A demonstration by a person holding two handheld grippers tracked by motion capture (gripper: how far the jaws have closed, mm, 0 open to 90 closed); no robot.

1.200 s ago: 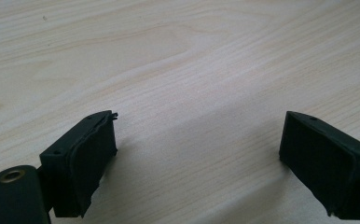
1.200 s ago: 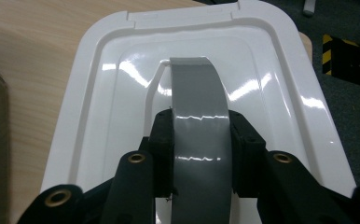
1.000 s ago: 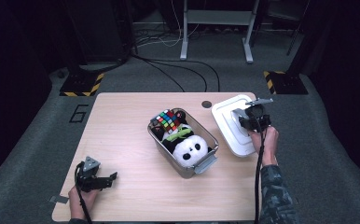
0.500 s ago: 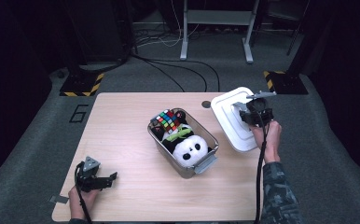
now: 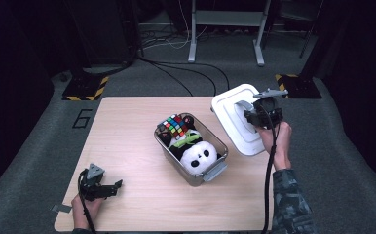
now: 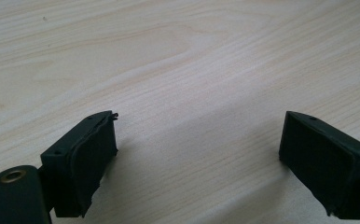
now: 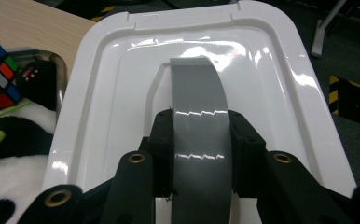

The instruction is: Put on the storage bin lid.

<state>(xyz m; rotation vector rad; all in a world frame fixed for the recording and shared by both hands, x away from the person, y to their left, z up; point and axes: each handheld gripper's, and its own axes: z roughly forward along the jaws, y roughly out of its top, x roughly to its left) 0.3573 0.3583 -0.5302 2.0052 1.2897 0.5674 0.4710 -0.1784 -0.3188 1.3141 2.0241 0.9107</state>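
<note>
On floor beside table (image 5: 127, 122): "6" (image 5: 82, 118) | right hand-held gripper (image 7: 200, 140) clamps lid handle (image 7: 197, 102) | left hand-held gripper (image 6: 199, 154) wide, empty

White glossy lid (image 5: 235, 117) with grey handle (image 7: 199, 116), tilted, raised beside table's right edge

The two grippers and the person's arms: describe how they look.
Both the left gripper and the right gripper are black, each with two blocky jaws, brass-coloured rivets, a grey three-cornered plate on top and a black trailing cable. The person's right forearm wears a camouflage-patterned sleeve.
</note>
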